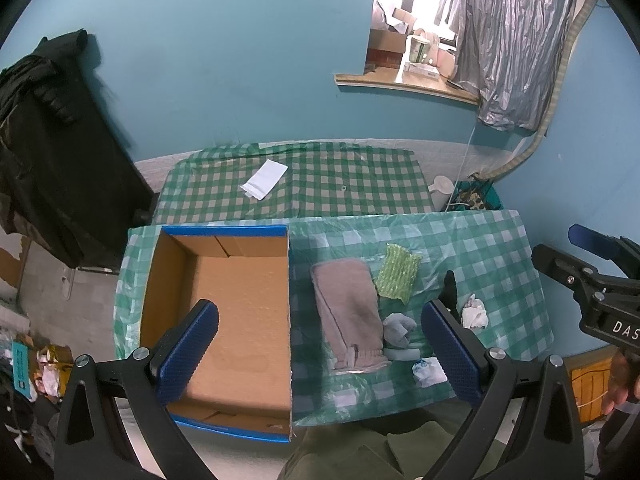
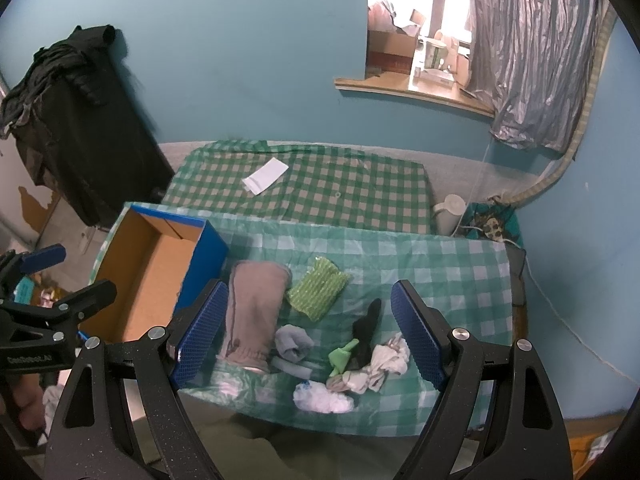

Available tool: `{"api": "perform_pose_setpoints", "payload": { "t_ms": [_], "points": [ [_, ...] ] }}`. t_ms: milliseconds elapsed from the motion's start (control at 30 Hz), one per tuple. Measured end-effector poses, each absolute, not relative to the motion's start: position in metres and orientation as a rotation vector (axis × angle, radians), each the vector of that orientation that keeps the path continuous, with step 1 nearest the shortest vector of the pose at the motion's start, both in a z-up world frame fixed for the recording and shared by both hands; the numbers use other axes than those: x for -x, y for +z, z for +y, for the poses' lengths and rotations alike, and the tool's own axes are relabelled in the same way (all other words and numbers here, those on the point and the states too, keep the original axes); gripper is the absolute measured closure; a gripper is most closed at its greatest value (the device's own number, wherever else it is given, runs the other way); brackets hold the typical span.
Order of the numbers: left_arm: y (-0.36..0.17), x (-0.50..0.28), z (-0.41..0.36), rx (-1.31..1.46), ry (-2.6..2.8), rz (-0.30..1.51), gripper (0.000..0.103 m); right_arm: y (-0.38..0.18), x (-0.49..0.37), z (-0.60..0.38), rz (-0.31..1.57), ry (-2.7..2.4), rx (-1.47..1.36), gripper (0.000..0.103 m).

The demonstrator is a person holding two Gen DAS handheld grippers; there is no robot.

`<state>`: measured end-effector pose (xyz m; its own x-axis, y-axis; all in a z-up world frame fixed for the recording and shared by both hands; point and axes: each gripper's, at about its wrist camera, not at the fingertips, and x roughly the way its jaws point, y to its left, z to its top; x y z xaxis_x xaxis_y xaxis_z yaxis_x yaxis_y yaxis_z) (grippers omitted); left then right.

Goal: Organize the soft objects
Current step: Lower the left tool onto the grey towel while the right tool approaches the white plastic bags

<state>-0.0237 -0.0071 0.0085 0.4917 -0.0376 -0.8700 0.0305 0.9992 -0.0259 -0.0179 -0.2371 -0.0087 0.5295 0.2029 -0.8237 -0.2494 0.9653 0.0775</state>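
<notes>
An open cardboard box (image 1: 240, 304) (image 2: 148, 276) with blue outer walls stands empty on the left of a green checked table (image 1: 480, 248) (image 2: 440, 264). Right of it lie a grey folded cloth (image 1: 348, 308) (image 2: 252, 308), a green knitted pad (image 1: 398, 274) (image 2: 318, 288), a pale blue rolled sock (image 1: 398, 330) (image 2: 294, 342), a black sock (image 1: 450, 286) (image 2: 366, 330), a white crumpled cloth (image 1: 474, 314) (image 2: 386, 364) and a white plastic wad (image 1: 428, 370) (image 2: 320, 396). My left gripper (image 1: 320, 350) hovers open above the box's right wall. My right gripper (image 2: 310, 330) hangs open above the soft pile.
A second checked surface (image 1: 344, 184) behind the table carries a white paper (image 1: 265, 179). A white kettle (image 2: 450, 212) stands at its right end. Dark clothes (image 1: 52, 140) hang at the left. A window sill (image 1: 408, 82) with clutter sits on the blue wall.
</notes>
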Motion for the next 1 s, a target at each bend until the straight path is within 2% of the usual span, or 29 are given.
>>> {"api": "perform_pose_setpoints", "payload": {
  "t_ms": [367,633,1000],
  "points": [
    [-0.030,-0.001,-0.013,-0.040,-0.023,1.137,0.001,-0.026,0.007,-0.260,1.045,0.233,-0.002,0.020],
    [-0.074,-0.024,-0.021,-0.028,-0.028,1.255,0.001,-0.059,-0.003,-0.293,1.134,0.163,-0.058,0.020],
    [-0.111,-0.035,-0.047,-0.122,-0.076,1.328,0.001,-0.120,-0.015,-0.336,1.260,0.101,-0.173,0.020]
  ]
}}
